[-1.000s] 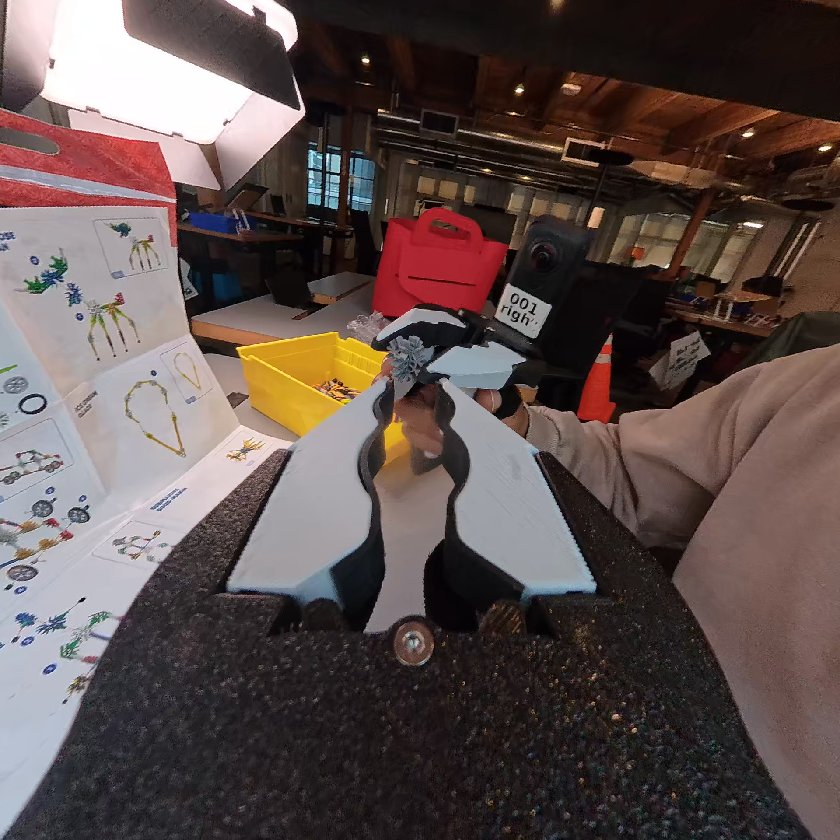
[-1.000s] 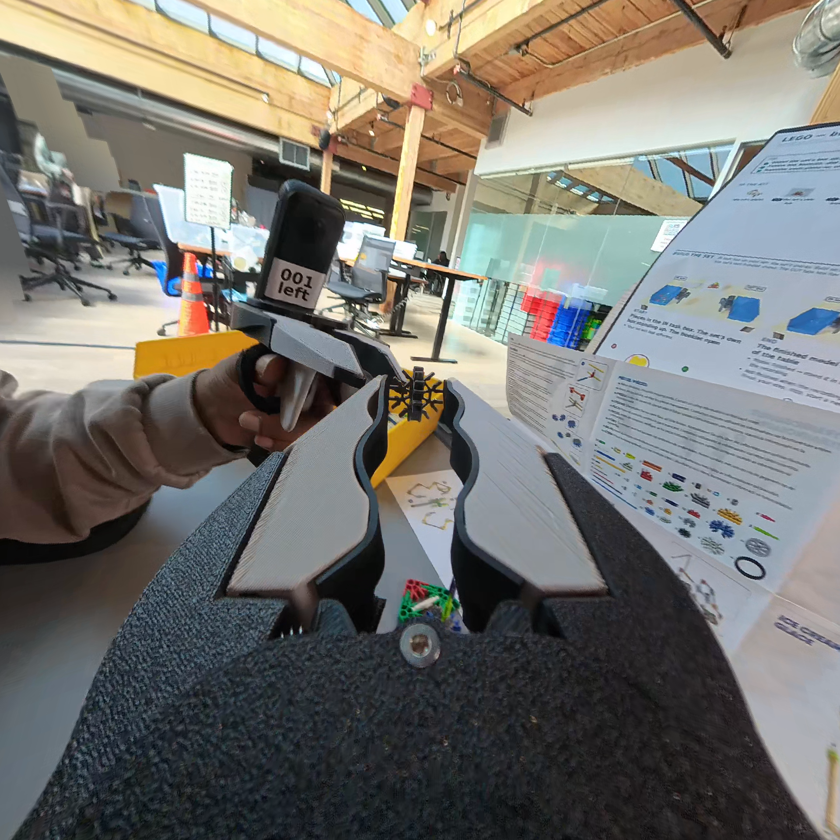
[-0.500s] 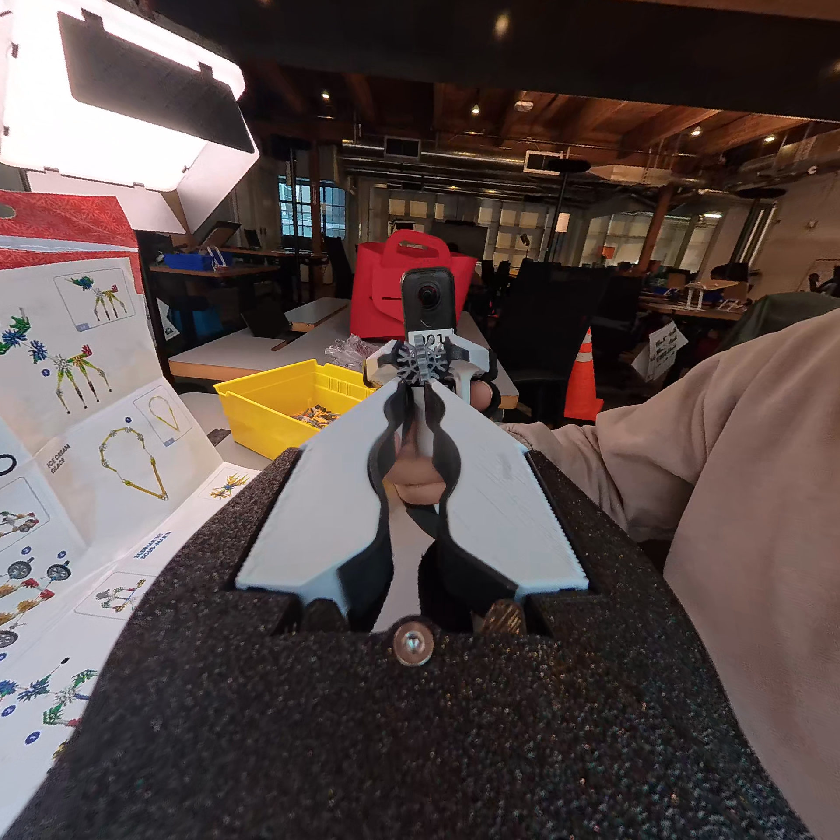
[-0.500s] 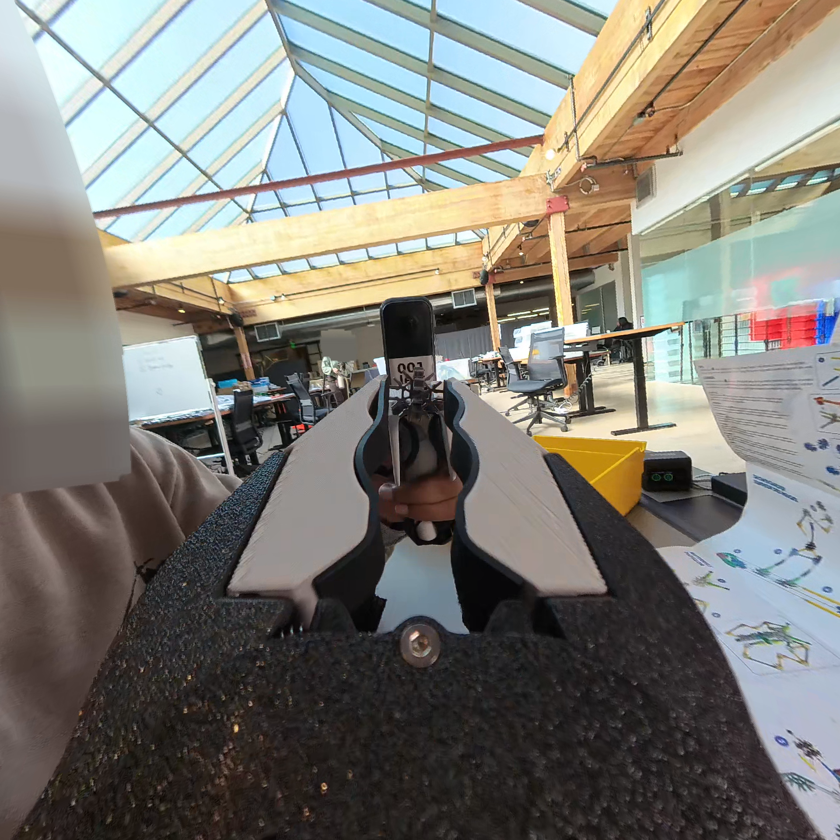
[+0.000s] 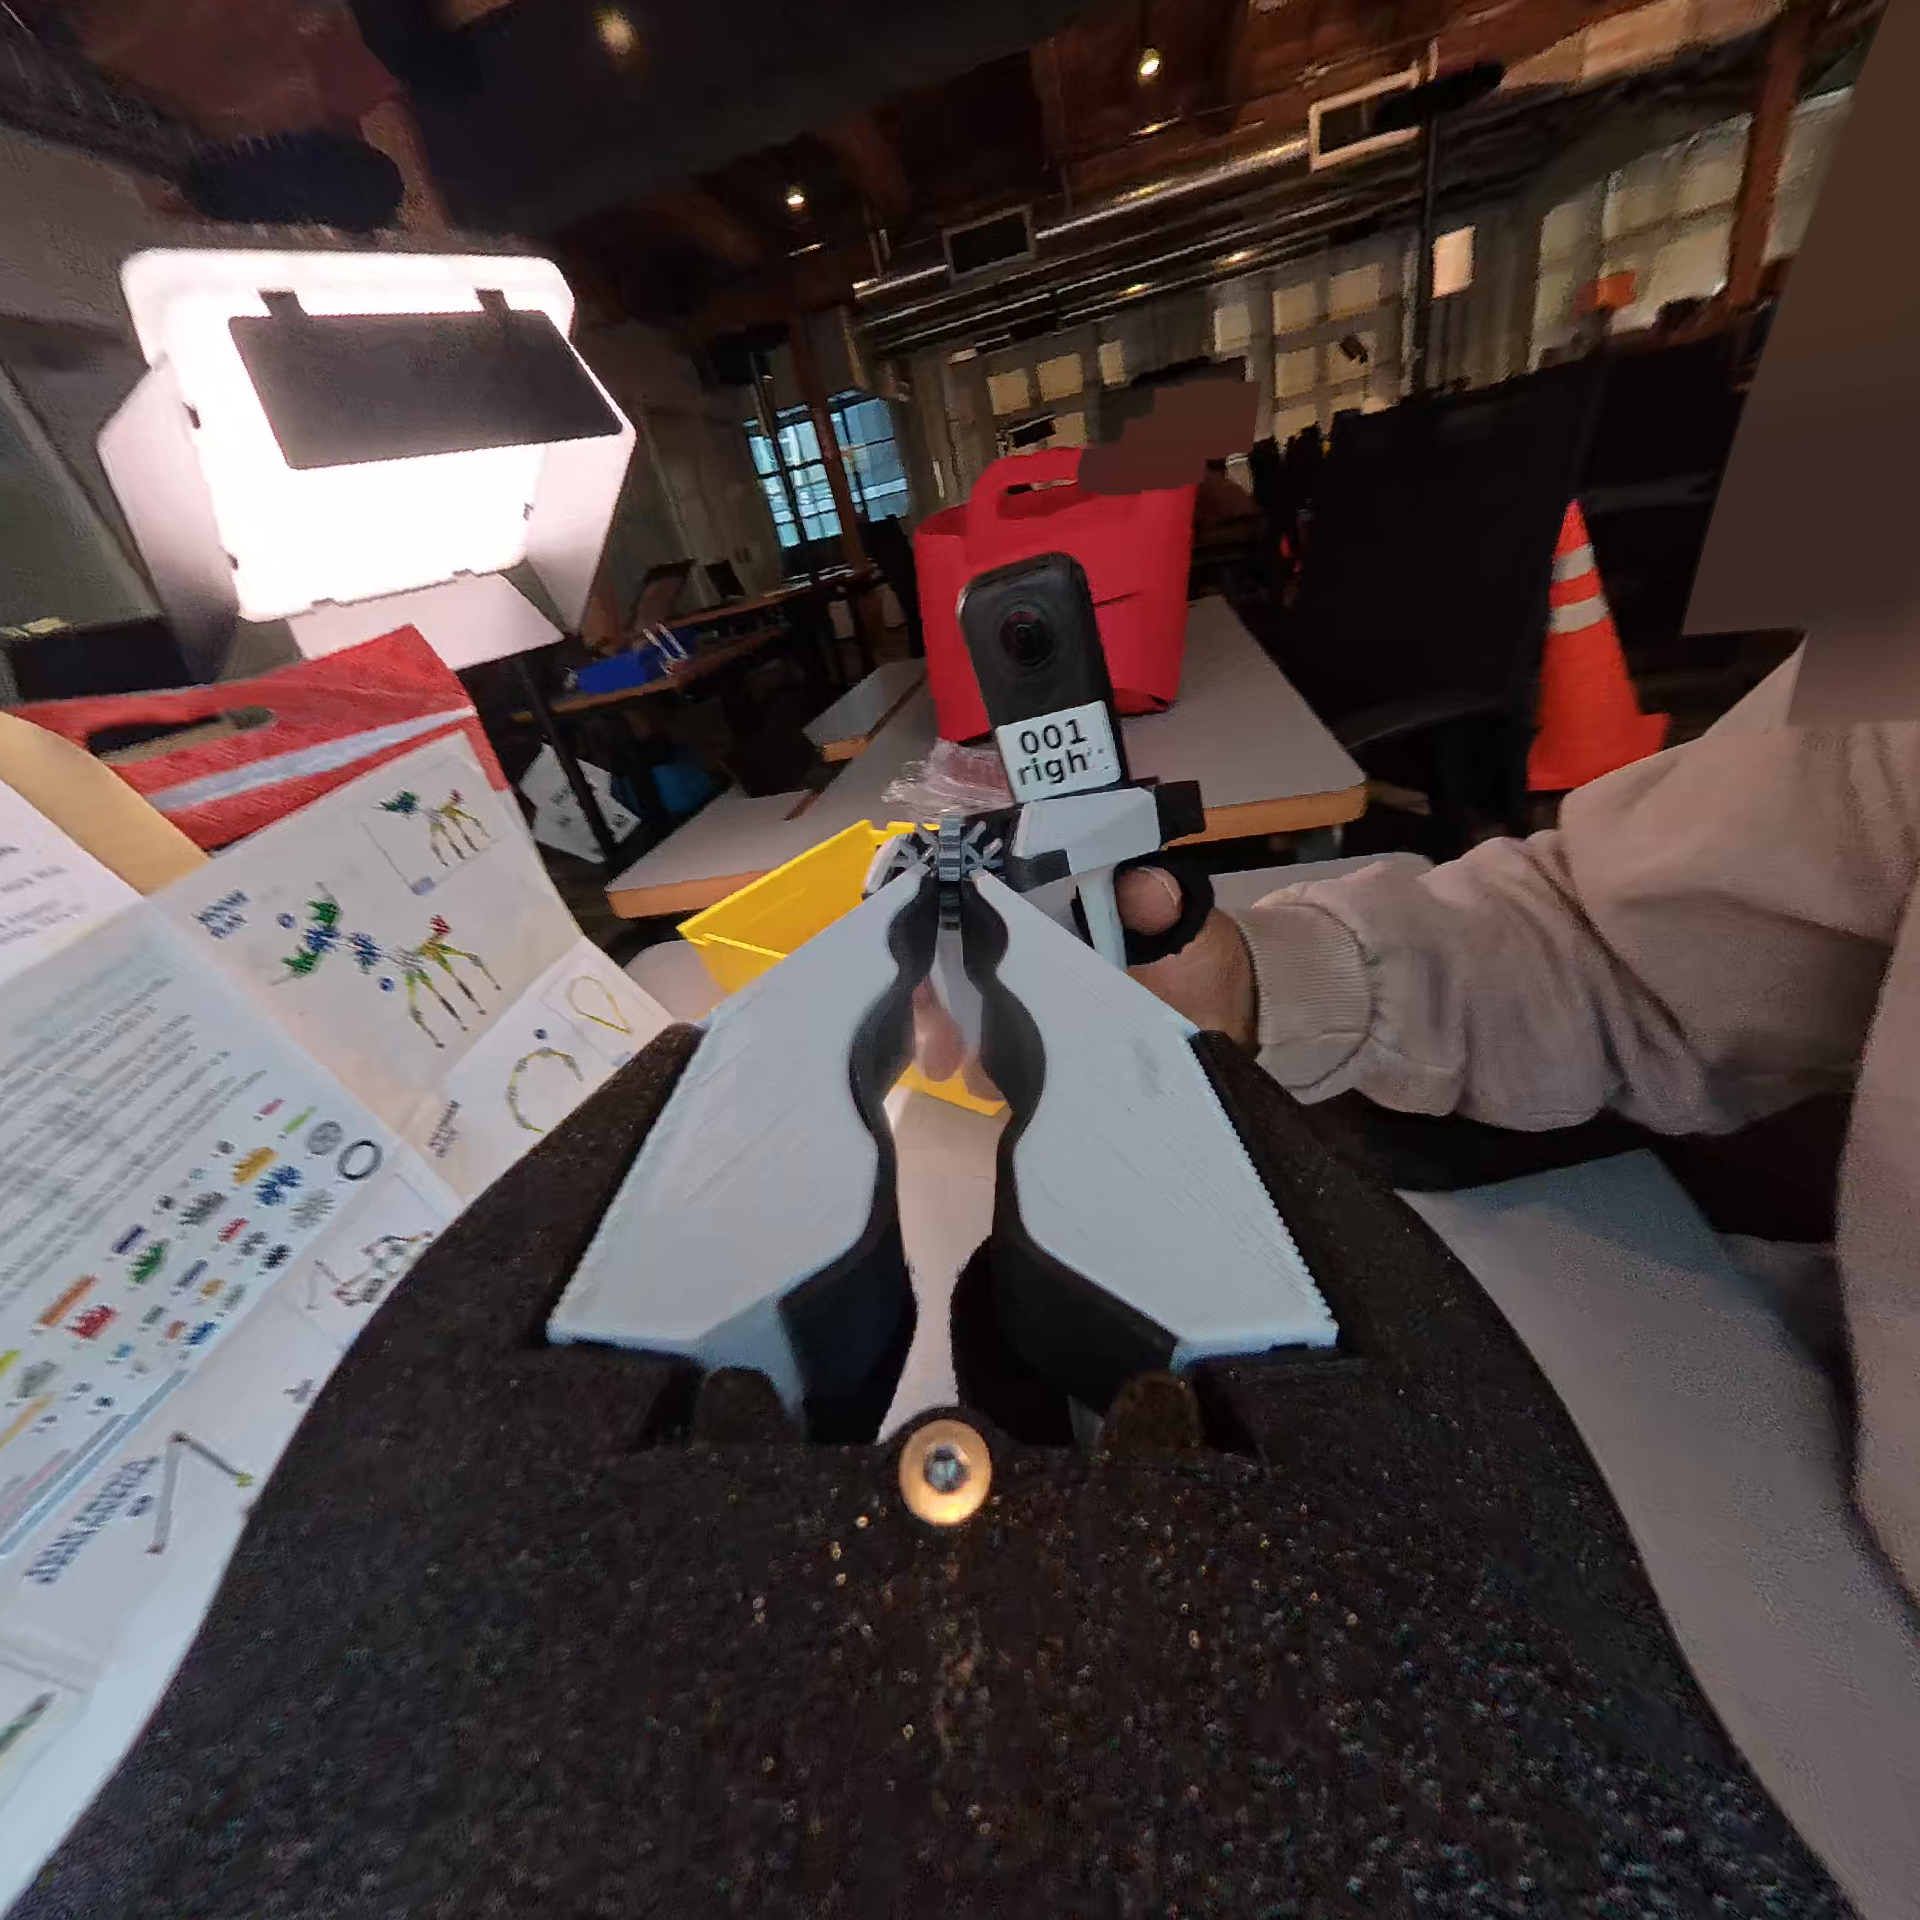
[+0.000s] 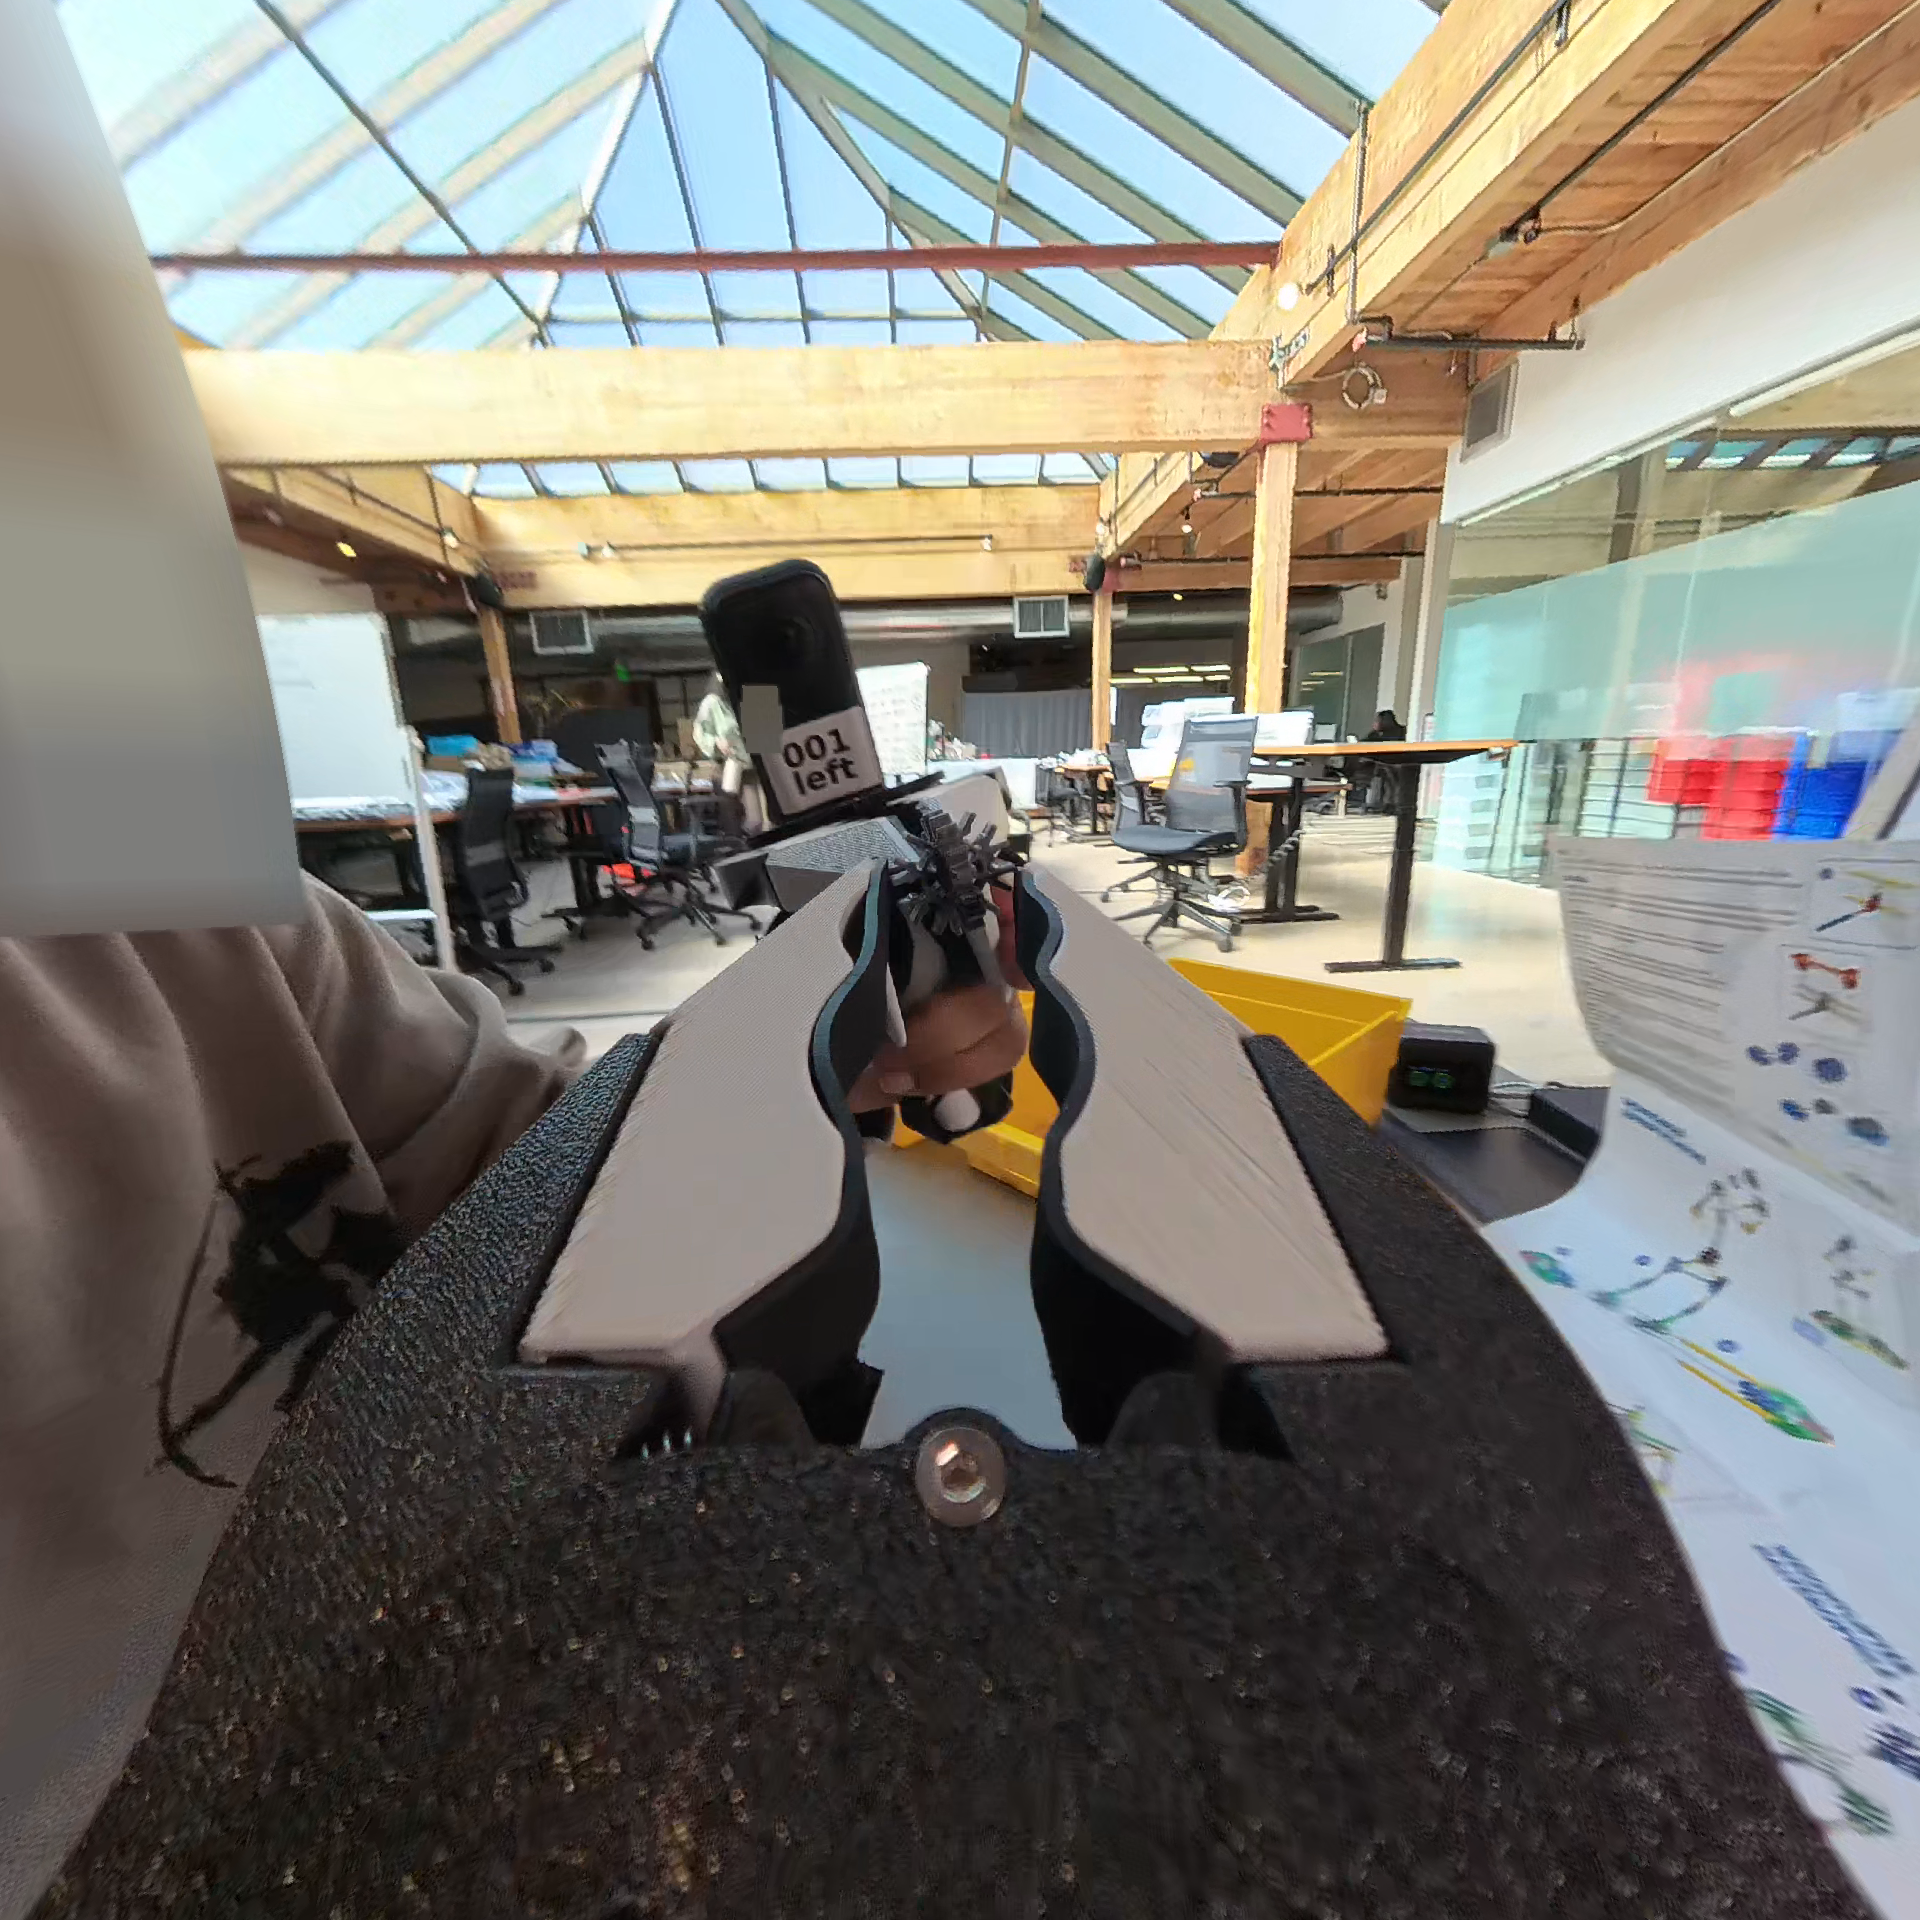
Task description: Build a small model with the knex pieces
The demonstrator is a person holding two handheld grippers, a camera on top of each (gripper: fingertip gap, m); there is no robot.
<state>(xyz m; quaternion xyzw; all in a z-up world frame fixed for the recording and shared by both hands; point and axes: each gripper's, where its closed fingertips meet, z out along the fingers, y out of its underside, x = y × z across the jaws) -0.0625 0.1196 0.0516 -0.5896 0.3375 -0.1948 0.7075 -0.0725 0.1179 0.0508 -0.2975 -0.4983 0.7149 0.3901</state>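
Your left tongs [image 5: 948,883] are pinched nearly together on a grey snowflake-shaped connector [image 5: 954,854] at their tips. To their left stands an unfolded instruction sheet [image 5: 260,1060]; just behind them on the table [image 5: 1621,1309] sits a yellow bin [image 5: 774,920]. Your right tongs [image 6: 951,894] face them tip to tip, set narrow, with a dark snowflake-shaped connector [image 6: 951,868] between their tips; whether they grip it I cannot tell. The yellow bin [image 6: 1294,1023] lies just right of the right tongs, and another instruction sheet [image 6: 1756,1226] farther right.

Glass skylight [image 6: 665,156], timber beams [image 6: 727,405], desks [image 6: 1382,748]
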